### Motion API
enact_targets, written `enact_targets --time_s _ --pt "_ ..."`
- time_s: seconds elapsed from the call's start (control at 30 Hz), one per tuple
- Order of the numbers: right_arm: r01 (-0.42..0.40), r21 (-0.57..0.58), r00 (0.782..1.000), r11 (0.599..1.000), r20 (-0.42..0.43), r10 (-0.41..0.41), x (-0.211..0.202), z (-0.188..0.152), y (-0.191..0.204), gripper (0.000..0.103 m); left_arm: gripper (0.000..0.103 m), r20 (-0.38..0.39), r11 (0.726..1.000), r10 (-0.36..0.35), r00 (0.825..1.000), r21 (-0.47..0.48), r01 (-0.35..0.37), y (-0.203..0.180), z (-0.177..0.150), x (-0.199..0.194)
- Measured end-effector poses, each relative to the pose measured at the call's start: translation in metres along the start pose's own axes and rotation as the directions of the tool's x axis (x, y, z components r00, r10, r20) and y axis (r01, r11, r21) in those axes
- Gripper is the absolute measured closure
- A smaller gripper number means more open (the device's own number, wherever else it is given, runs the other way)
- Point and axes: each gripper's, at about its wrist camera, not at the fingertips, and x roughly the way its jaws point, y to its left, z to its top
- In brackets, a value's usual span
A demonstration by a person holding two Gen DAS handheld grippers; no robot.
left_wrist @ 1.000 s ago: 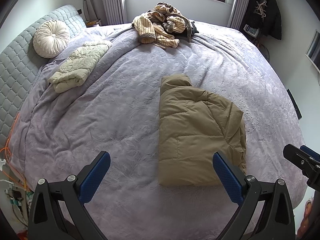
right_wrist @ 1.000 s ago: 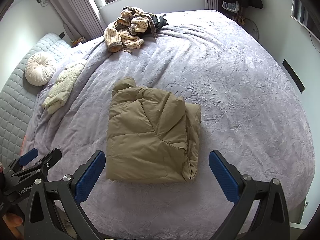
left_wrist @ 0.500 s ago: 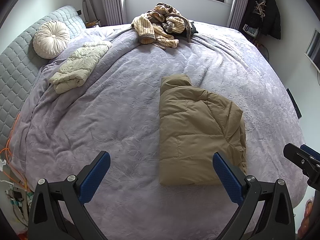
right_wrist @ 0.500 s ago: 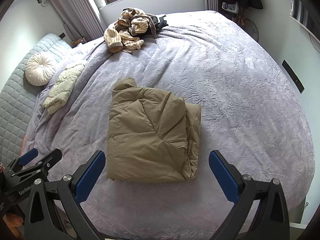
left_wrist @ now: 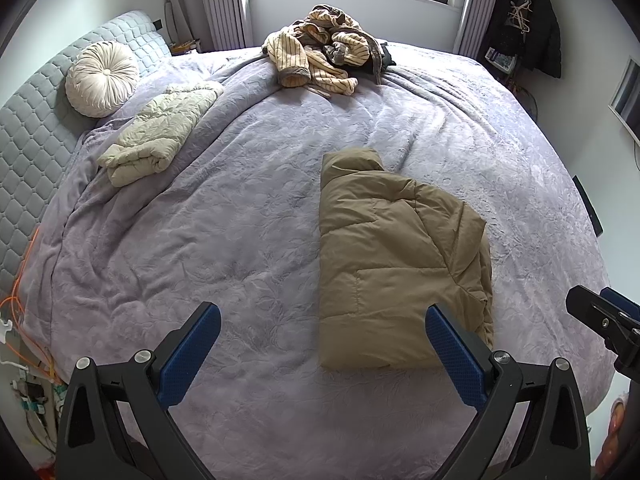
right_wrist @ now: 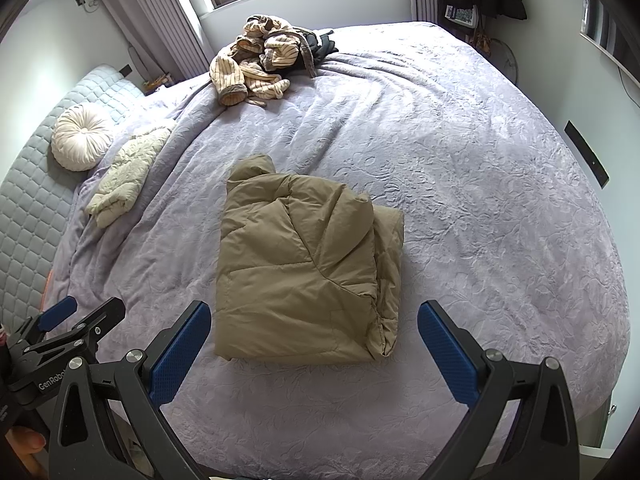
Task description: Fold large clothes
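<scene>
Tan jacket [right_wrist: 304, 264] lies folded mid-bed, both grippers empty.

We hold the left gripper [left_wrist: 320, 356] and right gripper [right_wrist: 314, 354] spread wide above the near bed [right_wrist: 500, 200] edge, touching nothing. Jacket looks puffy, light, soft and springy with a slick shell, so folds may pop open. We'd pinch through all layers at the near hem corners. Striped pile [left_wrist: 320, 56] waits at the far edge.
</scene>
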Motion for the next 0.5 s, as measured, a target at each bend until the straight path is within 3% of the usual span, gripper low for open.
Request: enact_targets --time_s 0.5 --pt "0.002 0.004 1.000 1.000 0.000 -0.002 -0.0004 -0.0027 0.0027 0.000 0.001 -0.001 1.000 -0.012 1.000 0.009 0.012 -0.0015 0.0001 0.0001"
